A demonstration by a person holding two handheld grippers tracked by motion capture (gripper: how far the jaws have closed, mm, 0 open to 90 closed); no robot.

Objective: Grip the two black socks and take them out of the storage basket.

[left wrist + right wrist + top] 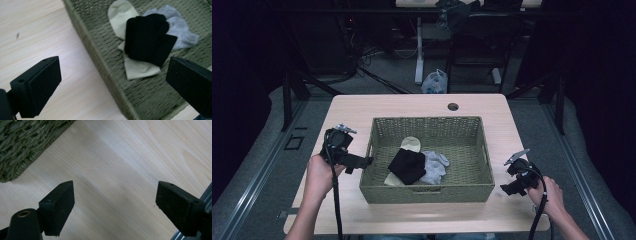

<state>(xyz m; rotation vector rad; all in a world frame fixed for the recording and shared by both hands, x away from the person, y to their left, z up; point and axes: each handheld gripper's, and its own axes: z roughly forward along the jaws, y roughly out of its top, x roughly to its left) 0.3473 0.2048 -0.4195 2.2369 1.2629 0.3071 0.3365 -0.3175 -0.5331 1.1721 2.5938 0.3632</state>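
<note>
A green woven basket sits mid-table and holds a black sock lying over a cream sock, with a grey sock to the right. My left gripper hovers open at the basket's left rim, nothing between its jaws. In the left gripper view the gripper straddles the rim, with the black sock, cream sock and grey sock beyond. My right gripper is open over bare table right of the basket; in the right gripper view the gripper has the basket corner at upper left.
The light wooden table has a cable hole near its far edge. Bare tabletop lies left and right of the basket. Beyond the table stand dark desk legs, cables and a plastic bag on the floor.
</note>
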